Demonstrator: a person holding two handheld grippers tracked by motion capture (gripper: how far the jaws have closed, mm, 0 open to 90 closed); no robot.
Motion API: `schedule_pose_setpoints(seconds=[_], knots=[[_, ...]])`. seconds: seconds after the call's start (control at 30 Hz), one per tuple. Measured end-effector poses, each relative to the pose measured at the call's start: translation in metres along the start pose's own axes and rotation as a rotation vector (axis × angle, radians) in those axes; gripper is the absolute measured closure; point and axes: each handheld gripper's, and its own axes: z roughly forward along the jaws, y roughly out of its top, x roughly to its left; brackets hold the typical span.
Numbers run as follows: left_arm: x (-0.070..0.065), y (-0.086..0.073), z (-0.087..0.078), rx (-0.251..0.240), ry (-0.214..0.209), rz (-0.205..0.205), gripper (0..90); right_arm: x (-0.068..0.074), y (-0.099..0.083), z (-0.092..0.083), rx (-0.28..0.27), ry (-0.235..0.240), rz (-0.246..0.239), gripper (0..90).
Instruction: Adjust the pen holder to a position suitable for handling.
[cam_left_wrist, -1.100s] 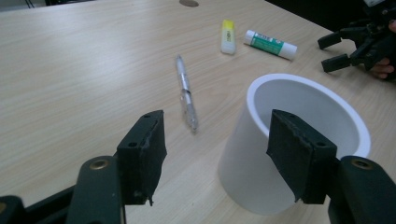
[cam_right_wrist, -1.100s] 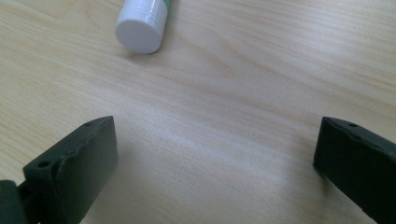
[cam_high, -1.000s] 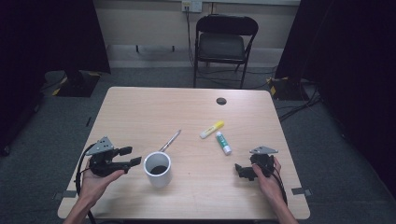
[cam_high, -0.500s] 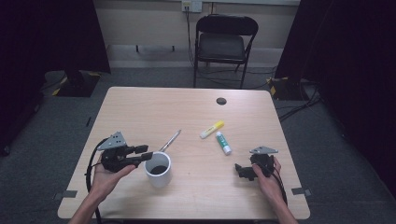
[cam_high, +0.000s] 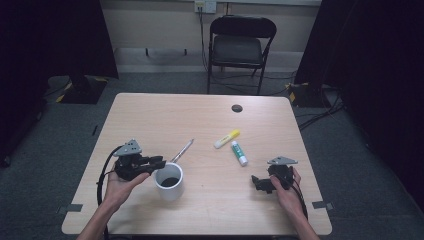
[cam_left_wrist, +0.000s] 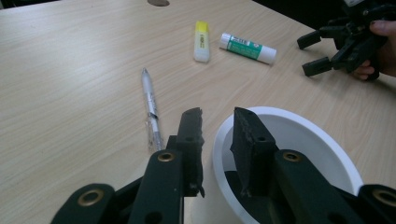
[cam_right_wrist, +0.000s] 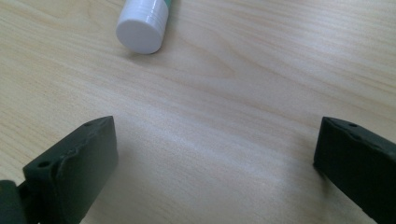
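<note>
Left gripper (cam_left_wrist: 217, 126) pinched the cup (cam_left_wrist: 299, 154) rim.
Its jaws had just been closing, one inside, one outside; squeeze firmly, lift straight. Right gripper (cam_high: 262, 184) stayed spread.

Recording lab or studio setup. Black curtains (cam_high: 380, 75) on both sides, grey carpet (cam_high: 55, 130), cables (cam_high: 320, 112) trailing on the floor, wall socket (cam_high: 205, 6). One bare wooden tabletop (cam_high: 165, 115), a folding chair (cam_high: 239, 47) behind it.
</note>
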Motion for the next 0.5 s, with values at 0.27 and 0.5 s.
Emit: schedule_pose_setpoints(seconds=[0.27, 0.5], knots=[[-0.0014, -0.0009, 0.0063, 0.026, 0.0, 0.024, 78.2, -0.0001, 0.0, 0.0001, 0.0, 0.001, -0.001, 0.0], [-0.0002, -0.0052, 0.0084, 0.032, -0.01, 0.006, 77.2, -0.0002, 0.0001, 0.0001, -0.001, 0.002, -0.002, 0.0]])
